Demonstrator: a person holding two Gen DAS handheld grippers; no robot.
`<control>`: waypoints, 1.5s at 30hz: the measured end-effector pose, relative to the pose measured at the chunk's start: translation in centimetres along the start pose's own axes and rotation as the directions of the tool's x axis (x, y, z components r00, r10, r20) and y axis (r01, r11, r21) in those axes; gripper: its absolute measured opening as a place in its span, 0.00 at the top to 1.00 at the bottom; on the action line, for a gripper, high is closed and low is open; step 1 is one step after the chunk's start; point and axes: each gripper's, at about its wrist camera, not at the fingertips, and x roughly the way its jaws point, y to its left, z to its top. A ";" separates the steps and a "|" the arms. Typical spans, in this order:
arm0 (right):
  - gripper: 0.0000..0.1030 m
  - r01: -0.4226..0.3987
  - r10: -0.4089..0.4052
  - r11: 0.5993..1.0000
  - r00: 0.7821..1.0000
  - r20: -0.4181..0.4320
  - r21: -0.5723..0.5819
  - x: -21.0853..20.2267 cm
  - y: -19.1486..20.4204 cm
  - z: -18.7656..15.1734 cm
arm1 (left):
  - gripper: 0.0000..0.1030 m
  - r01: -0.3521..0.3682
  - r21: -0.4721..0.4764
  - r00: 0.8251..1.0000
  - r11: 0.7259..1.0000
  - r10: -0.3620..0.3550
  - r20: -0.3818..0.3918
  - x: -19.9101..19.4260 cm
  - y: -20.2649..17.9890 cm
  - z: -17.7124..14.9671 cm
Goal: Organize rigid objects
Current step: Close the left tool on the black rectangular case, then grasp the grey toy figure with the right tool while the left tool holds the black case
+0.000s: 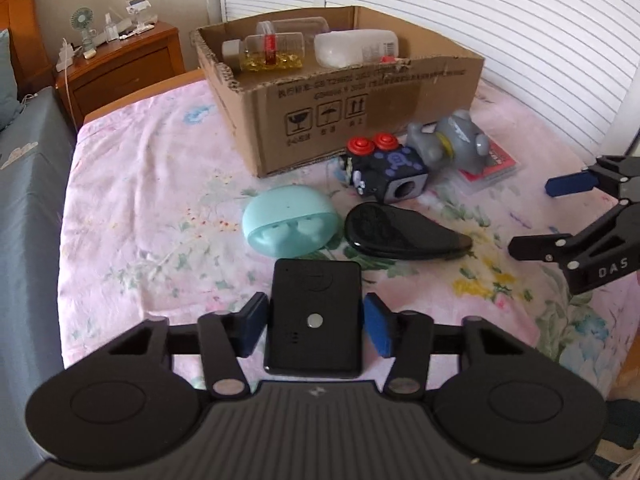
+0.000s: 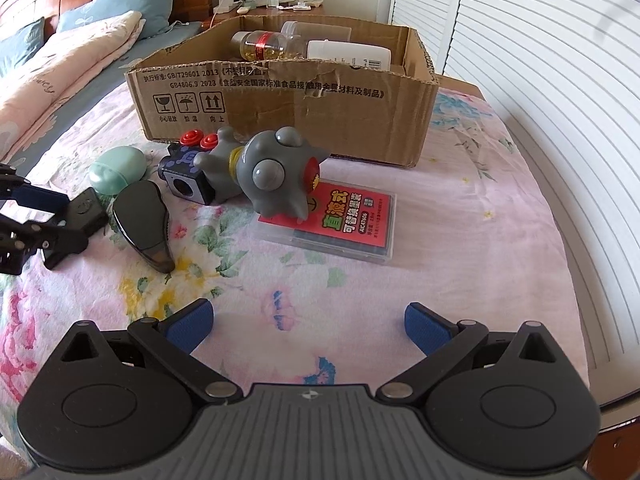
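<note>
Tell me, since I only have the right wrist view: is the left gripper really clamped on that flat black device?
Observer: Yes. The left gripper has its jaws pressed on both sides of the black device.
Operator: Anything on the device's face?
Observer: A small round silver disc near its middle.
Operator: And the mint case?
Observer: The mint case shows two rounded bumps on the side facing the left camera.

Black hand-held gripper (image 2: 308, 326), blue pads (image 2: 192, 322)
</note>
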 end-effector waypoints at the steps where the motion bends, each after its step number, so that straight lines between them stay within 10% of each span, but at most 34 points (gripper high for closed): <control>1: 0.00 -0.002 0.002 1.000 1.000 -0.002 -0.003 0.0 0.0 0.0 | 0.50 -0.007 0.001 1.000 1.000 0.007 -0.001 -0.1 -0.2 -0.1; 25: 0.10 0.046 -0.051 0.997 0.994 0.093 0.061 3.0 -0.3 3.4 | 0.50 -0.016 -0.017 1.000 1.000 0.016 0.014 -0.4 -0.6 -0.6; 45: 0.09 -0.011 0.011 1.000 1.000 0.026 -0.022 -1.6 -2.7 -1.8 | 0.50 -0.013 -0.008 1.000 1.000 0.014 0.018 -0.7 -1.0 -1.0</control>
